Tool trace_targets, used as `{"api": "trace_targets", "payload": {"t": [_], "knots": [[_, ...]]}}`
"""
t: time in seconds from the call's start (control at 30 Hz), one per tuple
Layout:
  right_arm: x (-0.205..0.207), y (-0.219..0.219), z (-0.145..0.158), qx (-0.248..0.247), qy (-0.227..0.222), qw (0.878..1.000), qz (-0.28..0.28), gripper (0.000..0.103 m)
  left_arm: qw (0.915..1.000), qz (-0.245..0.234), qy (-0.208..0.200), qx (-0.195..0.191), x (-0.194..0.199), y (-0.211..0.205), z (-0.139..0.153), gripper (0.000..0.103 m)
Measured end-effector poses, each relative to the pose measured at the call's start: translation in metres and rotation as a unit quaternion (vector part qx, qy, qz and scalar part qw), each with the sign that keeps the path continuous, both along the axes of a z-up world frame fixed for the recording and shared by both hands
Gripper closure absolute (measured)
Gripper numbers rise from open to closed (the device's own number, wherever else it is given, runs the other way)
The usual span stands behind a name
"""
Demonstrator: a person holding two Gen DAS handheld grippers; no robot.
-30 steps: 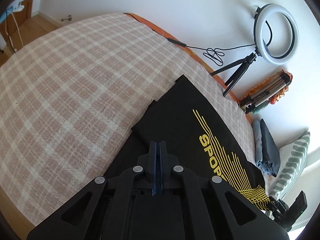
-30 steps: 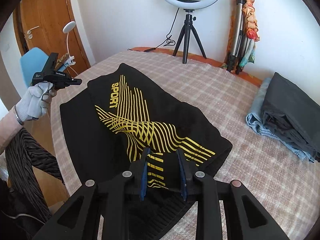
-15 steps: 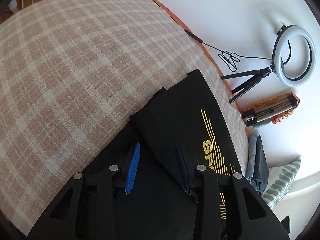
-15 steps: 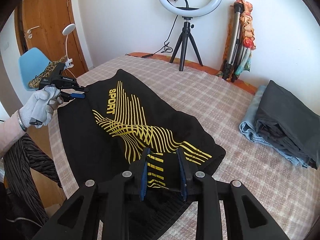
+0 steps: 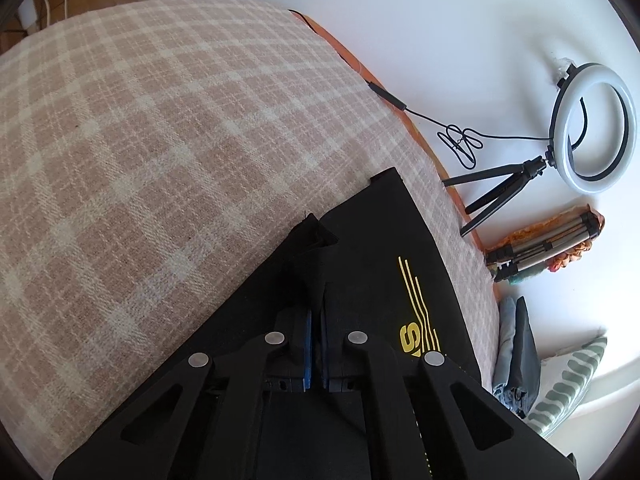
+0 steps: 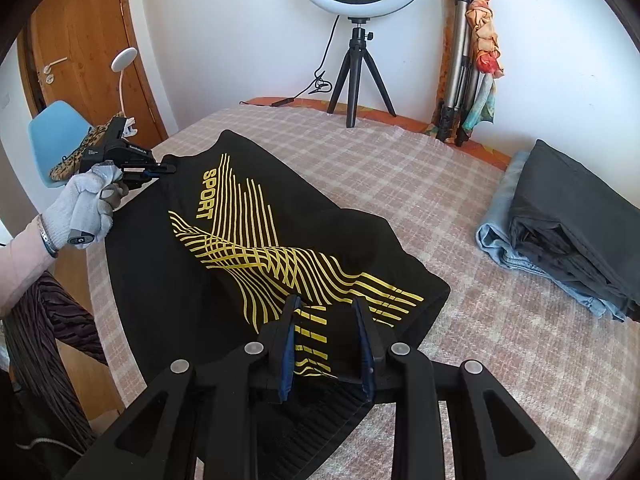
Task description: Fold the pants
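Observation:
Black sport pants (image 6: 256, 240) with yellow stripes and the word SPORT lie on the plaid bed; they also show in the left wrist view (image 5: 372, 264). My left gripper (image 5: 315, 312) is shut on a pinched ridge of the black fabric near the leg hem; it also shows in the right wrist view (image 6: 160, 168), held in a gloved hand at the pants' far left edge. My right gripper (image 6: 326, 320) is open, its jaws on either side of the fabric near the waistband end.
A stack of folded grey and blue clothes (image 6: 568, 220) lies on the bed's right side. A ring light on a tripod (image 6: 360, 40) and a folded tripod (image 6: 468, 68) stand by the wall. A blue chair (image 6: 52, 132) and a door are at left.
My left gripper opened half a second ago, moved onto the pants' edge, and has now shut on a fold of the fabric. My right gripper stayed open in place.

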State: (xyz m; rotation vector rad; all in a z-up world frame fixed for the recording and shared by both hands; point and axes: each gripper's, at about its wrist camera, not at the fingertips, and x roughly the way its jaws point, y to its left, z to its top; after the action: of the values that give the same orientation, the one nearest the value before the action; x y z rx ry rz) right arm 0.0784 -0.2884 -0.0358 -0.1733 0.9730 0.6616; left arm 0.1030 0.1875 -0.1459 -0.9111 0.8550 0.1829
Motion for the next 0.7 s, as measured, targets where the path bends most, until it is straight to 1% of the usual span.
{"api": "trace_targets", "payload": {"t": [0.07, 0.13, 0.3, 0.4, 0.47, 0.53, 0.63, 0.7], "knots": [[-0.001, 0.001, 0.003, -0.001, -0.004, 1.000, -0.002, 0.077, 0.9999, 0.004, -0.014, -0.003, -0.005, 0.004, 0.008, 0.102], [-0.002, 0.002, 0.007, -0.004, -0.011, 1.000, 0.000, 0.077, 0.9996, 0.004, -0.028, 0.004, -0.012, 0.006, 0.022, 0.102], [-0.005, 0.004, 0.019, -0.004, -0.023, 1.000, -0.001, 0.077, 0.9979, -0.003, -0.052, 0.039, -0.031, 0.011, 0.056, 0.102], [-0.015, 0.007, 0.020, -0.012, -0.023, 1.000, 0.013, 0.077, 0.9964, 0.003, -0.063, 0.056, -0.053, 0.014, 0.070, 0.102], [-0.024, 0.009, 0.017, -0.021, -0.019, 0.999, 0.026, 0.077, 0.9959, -0.004, -0.057, 0.070, -0.063, 0.010, 0.069, 0.102], [-0.031, 0.008, 0.012, -0.031, -0.012, 0.999, 0.031, 0.077, 0.9962, -0.013, -0.043, 0.074, -0.071, 0.008, 0.060, 0.102], [-0.043, 0.001, 0.007, -0.032, 0.002, 0.999, 0.034, 0.077, 0.9978, -0.007, -0.028, 0.060, -0.083, 0.008, 0.047, 0.103], [-0.052, -0.004, 0.008, -0.034, 0.003, 0.999, 0.039, 0.077, 0.9983, -0.005, -0.027, 0.051, -0.093, 0.007, 0.044, 0.103]]}}
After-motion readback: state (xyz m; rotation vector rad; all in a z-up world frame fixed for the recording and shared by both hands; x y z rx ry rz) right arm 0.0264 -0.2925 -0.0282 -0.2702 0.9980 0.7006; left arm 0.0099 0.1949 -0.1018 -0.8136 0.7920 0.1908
